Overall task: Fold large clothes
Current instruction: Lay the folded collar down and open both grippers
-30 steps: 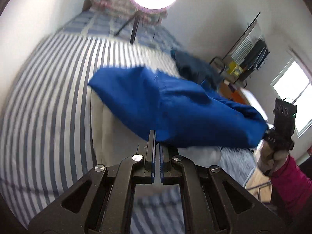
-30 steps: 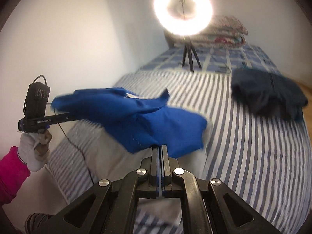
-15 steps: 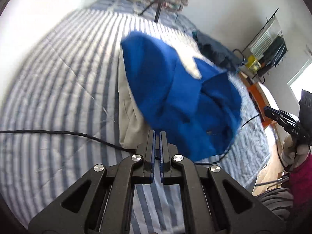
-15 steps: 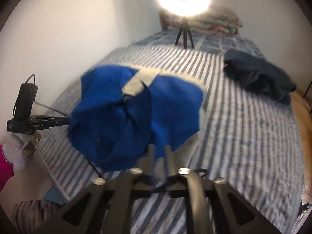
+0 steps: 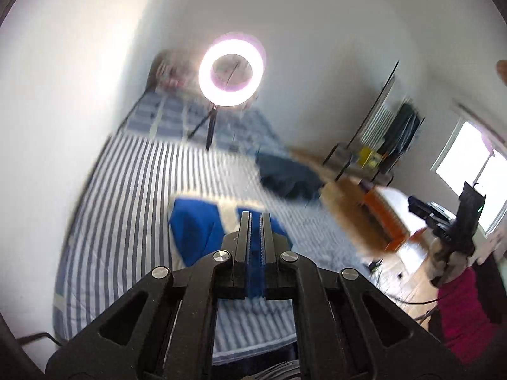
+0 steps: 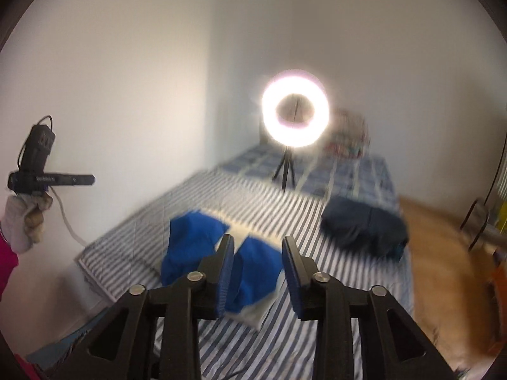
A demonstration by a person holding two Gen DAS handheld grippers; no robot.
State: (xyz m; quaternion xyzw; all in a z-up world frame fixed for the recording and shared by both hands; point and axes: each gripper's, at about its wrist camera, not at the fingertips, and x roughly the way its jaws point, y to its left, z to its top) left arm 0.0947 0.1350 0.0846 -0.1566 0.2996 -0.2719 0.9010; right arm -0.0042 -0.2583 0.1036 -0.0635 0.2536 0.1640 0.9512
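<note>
Bright blue cloth garment (image 6: pixel 218 253) is down: it now lies bunched in two lumps on a pale cream sheet (image 6: pixel 253 312) near the front left corner of the blue-and-white striped bed (image 6: pixel 348 285). A second ago it hung in the air between the two tools; now neither one touches it.

Right gripper (image 6: pixel 258 253): jaws have just been opening, stand spread, nothing between them; the blue only shows through the gap from far below. Left gripper (image 5: pixel 255 231): jaws pressed together, empty. In the right wrist view it sits up high at the left (image 6: pixel 50 179), held by a gloved hand (image 6: pixel 27 218). Both views look down on the bed from well above.

Read: this was a drop or toss, not a fold. The garment looks crumpled, so it probably needs spreading flat before any fold. The dark navy folded garment (image 6: pixel 364 228) sits apart near the right edge, likely already done. The glowing ring light on a tripod (image 6: pixel 294 110) stands at the far end.
</note>
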